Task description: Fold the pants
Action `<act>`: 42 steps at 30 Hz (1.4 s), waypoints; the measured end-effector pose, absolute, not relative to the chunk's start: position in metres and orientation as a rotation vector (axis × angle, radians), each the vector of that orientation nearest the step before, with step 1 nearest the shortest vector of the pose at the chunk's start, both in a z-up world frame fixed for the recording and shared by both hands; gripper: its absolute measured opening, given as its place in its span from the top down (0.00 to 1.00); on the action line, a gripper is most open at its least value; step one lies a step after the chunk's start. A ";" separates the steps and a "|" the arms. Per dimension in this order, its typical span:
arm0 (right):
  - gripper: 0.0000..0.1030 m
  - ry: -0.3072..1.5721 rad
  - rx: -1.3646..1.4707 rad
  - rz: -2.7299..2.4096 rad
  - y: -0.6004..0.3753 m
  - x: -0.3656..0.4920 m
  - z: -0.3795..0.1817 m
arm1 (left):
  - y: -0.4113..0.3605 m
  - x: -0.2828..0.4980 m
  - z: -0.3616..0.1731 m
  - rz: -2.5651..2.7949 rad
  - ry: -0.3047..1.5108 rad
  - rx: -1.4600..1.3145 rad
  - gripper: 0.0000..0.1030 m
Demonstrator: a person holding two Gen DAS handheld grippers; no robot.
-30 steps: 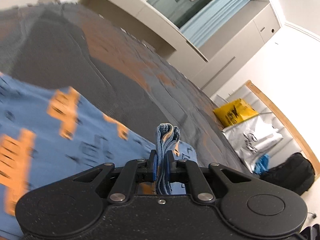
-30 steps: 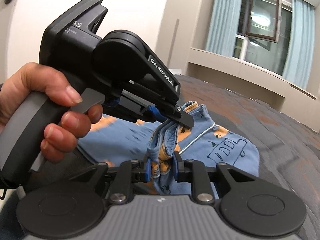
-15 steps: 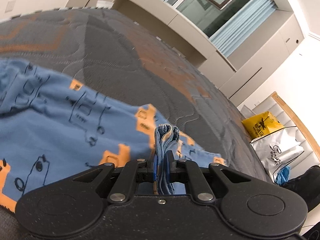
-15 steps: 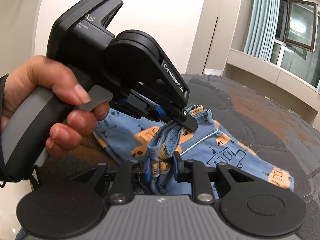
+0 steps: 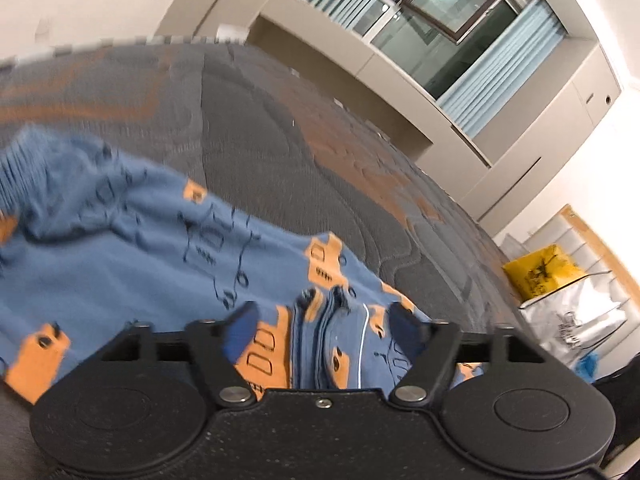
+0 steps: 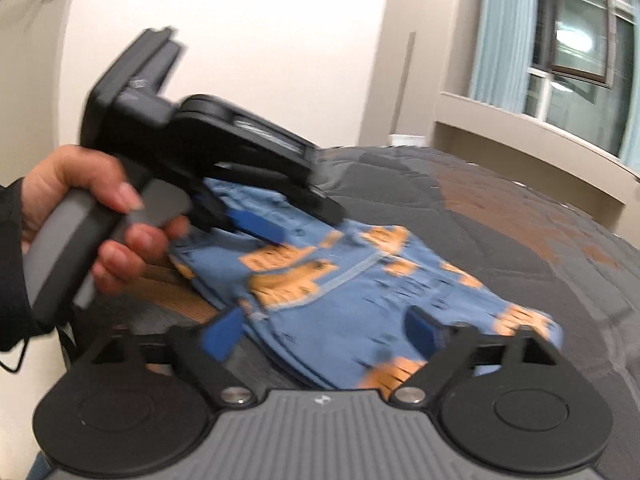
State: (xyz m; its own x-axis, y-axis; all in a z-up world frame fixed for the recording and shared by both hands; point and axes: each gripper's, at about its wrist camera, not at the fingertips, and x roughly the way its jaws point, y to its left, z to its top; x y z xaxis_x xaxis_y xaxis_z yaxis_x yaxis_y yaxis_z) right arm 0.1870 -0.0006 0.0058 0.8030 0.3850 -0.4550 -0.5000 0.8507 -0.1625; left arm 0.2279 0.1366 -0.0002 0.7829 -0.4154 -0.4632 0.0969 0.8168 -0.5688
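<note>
Two tools [image 5: 324,328] (opening) astride pants [image 5: 120,264]

Both grippers [image 5: 324,330] [image 6: 328,330] opening, apparently releasing the previously pinched pants [image 6: 340,292]

Bare grey bedcover [image 5: 280,168] lies open beyond the folded pants [image 5: 160,248]; bags [image 5: 560,300] line its far side, and the left gripper [image 6: 256,216] overhangs the pants' near-left edge.

No wording can be read. The yellow bag [image 5: 538,270] and the silver bag [image 5: 576,322], far right of the left jaws, carry dark prints too small to make out; the label on the left gripper [image 6: 264,136], seen above the right jaws, is blurred.
</note>
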 end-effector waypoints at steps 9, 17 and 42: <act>0.00 0.366 -0.256 0.183 -0.101 0.204 0.016 | 0.075 0.201 0.002 -0.177 0.533 -0.239 0.03; 0.00 0.474 -0.163 0.281 -0.146 0.274 0.012 | 0.079 0.191 -0.011 -0.088 0.560 -0.223 0.03; 0.00 0.557 0.014 0.223 -0.193 0.317 0.000 | 0.078 0.176 -0.006 -0.052 0.528 -0.241 0.02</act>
